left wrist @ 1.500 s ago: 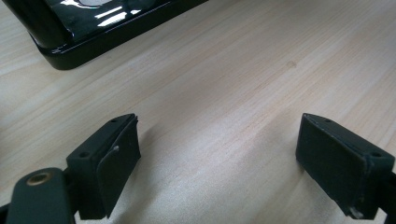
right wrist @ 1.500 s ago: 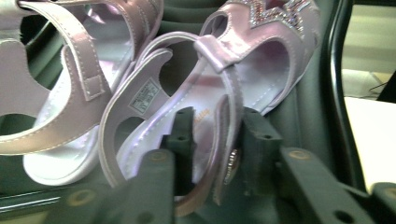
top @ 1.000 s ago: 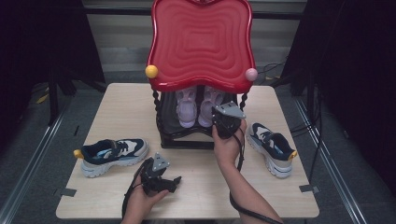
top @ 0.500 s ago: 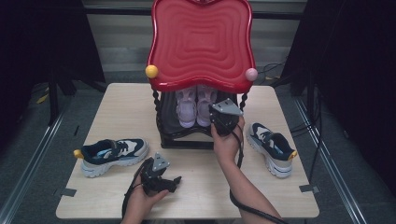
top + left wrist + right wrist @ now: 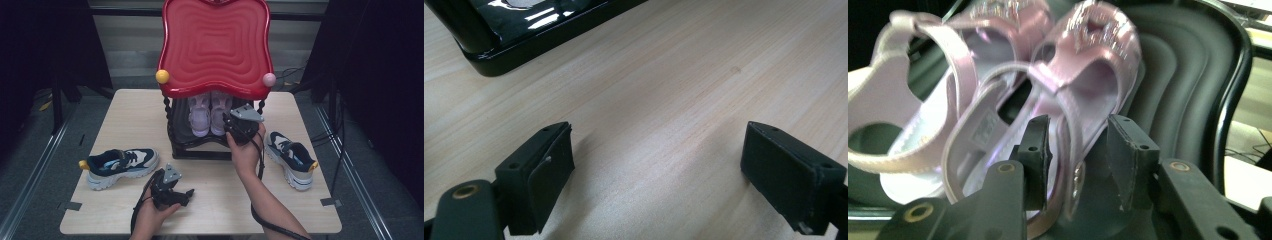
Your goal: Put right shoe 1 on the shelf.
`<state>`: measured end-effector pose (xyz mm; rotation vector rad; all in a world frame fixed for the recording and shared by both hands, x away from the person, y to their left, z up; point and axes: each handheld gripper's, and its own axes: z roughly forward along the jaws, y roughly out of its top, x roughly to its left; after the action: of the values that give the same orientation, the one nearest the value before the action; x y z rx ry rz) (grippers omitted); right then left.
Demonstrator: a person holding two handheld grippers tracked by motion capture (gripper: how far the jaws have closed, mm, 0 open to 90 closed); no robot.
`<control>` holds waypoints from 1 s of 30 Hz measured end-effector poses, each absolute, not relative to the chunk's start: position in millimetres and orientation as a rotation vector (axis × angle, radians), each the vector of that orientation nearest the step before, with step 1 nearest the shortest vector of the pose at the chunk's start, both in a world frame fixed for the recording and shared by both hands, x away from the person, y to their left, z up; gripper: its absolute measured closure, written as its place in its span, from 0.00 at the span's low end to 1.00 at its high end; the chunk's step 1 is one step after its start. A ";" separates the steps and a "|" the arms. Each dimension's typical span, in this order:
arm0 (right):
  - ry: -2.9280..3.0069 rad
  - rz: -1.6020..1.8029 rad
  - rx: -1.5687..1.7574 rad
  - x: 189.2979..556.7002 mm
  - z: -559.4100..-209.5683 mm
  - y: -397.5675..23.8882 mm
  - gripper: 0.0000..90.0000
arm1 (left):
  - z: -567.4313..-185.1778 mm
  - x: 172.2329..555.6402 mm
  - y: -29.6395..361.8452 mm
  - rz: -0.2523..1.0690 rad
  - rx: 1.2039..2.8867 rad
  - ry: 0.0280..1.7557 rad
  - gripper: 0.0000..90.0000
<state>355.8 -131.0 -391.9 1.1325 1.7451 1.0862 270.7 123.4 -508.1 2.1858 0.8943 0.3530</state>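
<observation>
High view: my right gripper (image 5: 235, 124) sits at the centre of the frame, reaching under the red wavy top (image 5: 216, 45) of the small black-legged shoe stand (image 5: 172, 135) toward the pair of pink sandals (image 5: 206, 112) on its lower shelf. In the right gripper view, my two black jaws straddle the side strap of the nearer pink sandal (image 5: 1063, 115), one jaw inside the shoe and one outside; there is a small gap at the strap, so I cannot tell whether it is pinched. My left gripper (image 5: 186, 194) lies low at the bottom centre of the frame, resting on the wooden table (image 5: 220, 200), jaws spread wide with only bare wood between them in the left gripper view. A blue-and-white sneaker (image 5: 120, 165) lies at the left, its mate (image 5: 291, 159) at the right.
</observation>
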 end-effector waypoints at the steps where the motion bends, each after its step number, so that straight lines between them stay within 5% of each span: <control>1: 1.745 1.092 1.135 355.5 -390.0 -131.6 0.68 | -508.1 270.7 123.3 0.353 2.186 0.894 0.15; 13: 1.778 1.175 1.160 337.3 -378.6 -136.8 0.61 | -508.2 271.1 123.5 0.350 2.185 0.888 0.15; 30: 1.962 1.285 1.161 301.4 -381.5 -146.8 0.31 | -507.6 271.3 124.2 0.358 2.201 0.881 0.15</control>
<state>301.4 -146.8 -381.5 1.1610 1.9620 1.2848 271.3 124.2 -507.6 2.2007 0.8808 0.3584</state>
